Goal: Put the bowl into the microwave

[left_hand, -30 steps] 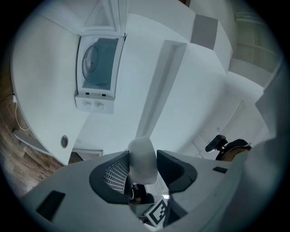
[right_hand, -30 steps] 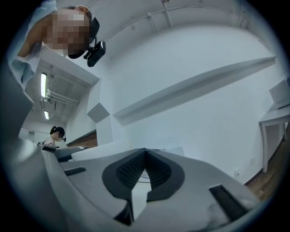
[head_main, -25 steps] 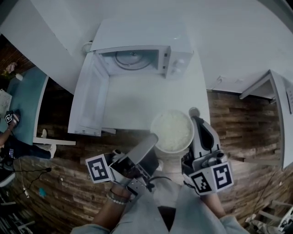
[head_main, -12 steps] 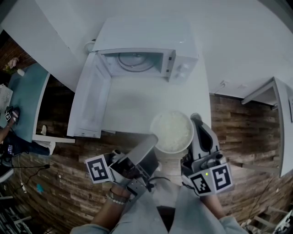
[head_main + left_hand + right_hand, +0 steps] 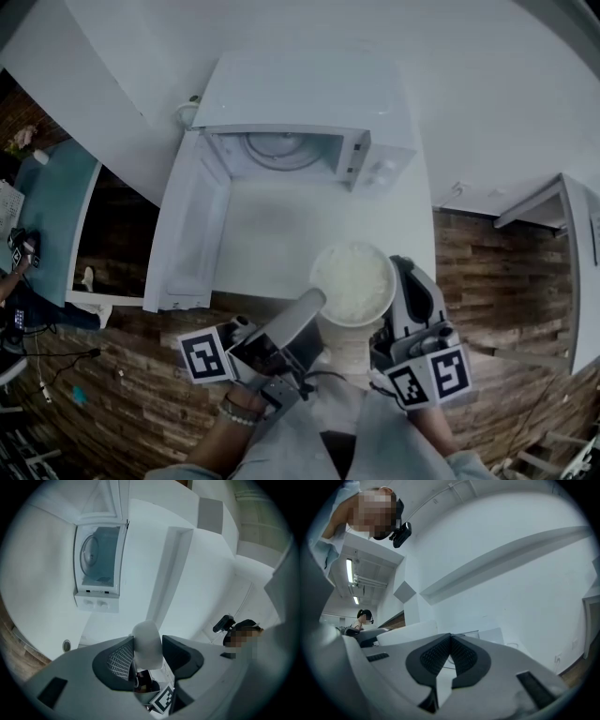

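The bowl (image 5: 352,281), white and full of rice, hangs over the near edge of the white table (image 5: 272,225). My left gripper (image 5: 317,298) is shut on the bowl's left rim (image 5: 147,641), which shows white between its pads. Against the bowl's right side, my right gripper (image 5: 400,265) has its jaws pressed together (image 5: 451,641) with nothing visible between them. The white microwave (image 5: 300,103) stands at the back of the table, its door (image 5: 187,220) swung wide to the left and the glass turntable (image 5: 281,145) showing inside. In the left gripper view the microwave (image 5: 98,564) lies ahead.
A teal table (image 5: 52,206) and a seated person (image 5: 14,281) are at the far left. A white shelf unit (image 5: 562,234) stands at the right. Wooden floor (image 5: 122,375) lies below the table's near edge.
Both grippers and the bowl have moved forward, from just off the table's near edge to over it, a little nearer the open microwave.
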A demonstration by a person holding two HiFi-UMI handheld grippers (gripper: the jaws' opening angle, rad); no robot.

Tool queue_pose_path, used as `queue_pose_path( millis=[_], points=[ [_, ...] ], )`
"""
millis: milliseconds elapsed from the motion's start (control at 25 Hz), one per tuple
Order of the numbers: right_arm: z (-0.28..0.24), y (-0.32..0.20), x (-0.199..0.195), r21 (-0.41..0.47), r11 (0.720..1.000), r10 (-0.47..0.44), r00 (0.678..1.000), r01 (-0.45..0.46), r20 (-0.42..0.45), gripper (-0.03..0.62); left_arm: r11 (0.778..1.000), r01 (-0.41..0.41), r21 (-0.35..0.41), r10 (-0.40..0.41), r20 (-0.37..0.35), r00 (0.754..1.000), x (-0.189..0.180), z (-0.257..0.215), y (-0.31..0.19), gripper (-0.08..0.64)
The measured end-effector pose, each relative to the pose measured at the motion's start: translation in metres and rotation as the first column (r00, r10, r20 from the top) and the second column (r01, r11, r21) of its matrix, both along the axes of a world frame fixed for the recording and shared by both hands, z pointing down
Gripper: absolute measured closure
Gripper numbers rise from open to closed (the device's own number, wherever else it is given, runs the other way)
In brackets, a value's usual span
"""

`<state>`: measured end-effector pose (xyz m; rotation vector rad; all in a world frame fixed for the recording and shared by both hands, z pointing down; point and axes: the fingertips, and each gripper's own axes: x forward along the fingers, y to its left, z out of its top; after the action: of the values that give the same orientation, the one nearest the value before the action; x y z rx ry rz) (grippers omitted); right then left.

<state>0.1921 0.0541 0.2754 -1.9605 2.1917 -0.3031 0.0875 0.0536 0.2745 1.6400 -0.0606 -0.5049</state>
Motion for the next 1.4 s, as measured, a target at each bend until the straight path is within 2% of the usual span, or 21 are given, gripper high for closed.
queue_pose_path(
  millis=[560, 800, 1400],
  points=[
    [-0.002, -0.061, -0.012, -0.018, 1.0, 0.015, 1.0, -0.015, -0.016, 0.589, 1.0, -0.008, 0.005, 0.008, -0.004, 1.0, -0.012, -0.002, -0.063, 0.373],
    [0.004, -0.085, -0.022, -0.027, 1.0, 0.008, 0.997, -0.01, -0.083, 0.589, 1.0, -0.001, 0.013, 0.001, 0.023, 1.0, -0.021, 0.007, -0.088, 0.373],
    [0.027, -0.13, -0.031, -0.053, 0.998, -0.018, 0.999, 0.015, -0.043, 0.589, 0.998, 0.023, -0.054, -0.022, 0.011, 1.0, -0.03, 0.034, -0.121, 0.376]
  ],
)
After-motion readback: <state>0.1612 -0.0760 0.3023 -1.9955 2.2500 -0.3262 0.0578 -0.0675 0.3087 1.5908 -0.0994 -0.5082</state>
